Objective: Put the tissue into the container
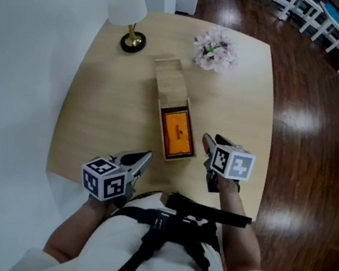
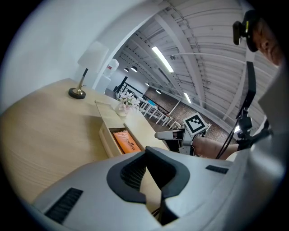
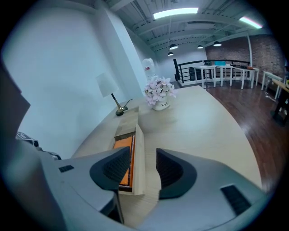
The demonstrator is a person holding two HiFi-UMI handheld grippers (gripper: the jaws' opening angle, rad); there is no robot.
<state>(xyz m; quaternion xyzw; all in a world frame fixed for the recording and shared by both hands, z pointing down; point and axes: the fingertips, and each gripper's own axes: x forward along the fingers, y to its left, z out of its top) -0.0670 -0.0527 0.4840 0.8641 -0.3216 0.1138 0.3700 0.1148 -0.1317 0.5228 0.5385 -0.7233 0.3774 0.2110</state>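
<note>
A long wooden container [image 1: 177,157] lies in the middle of the table, its sliding lid [image 1: 170,80] pushed toward the far end. An orange tissue pack [image 1: 177,133] lies flat inside the open near half. My right gripper [image 1: 210,140] hovers just right of the container's near end, jaws apart with nothing between them; in the right gripper view [image 3: 143,152] the container's side wall [image 3: 139,135] and the tissue pack [image 3: 124,155] show beyond the pads. My left gripper [image 1: 146,157] sits at the near left of the container, its pads [image 2: 131,173] meeting at the tips and empty.
A white-shaded lamp [image 1: 130,12] with a brass foot stands at the table's far left. A pot of pale flowers [image 1: 214,49] stands at the far middle. The table's [image 1: 97,114] right edge drops to a dark wood floor; white chairs [image 1: 314,14] stand beyond.
</note>
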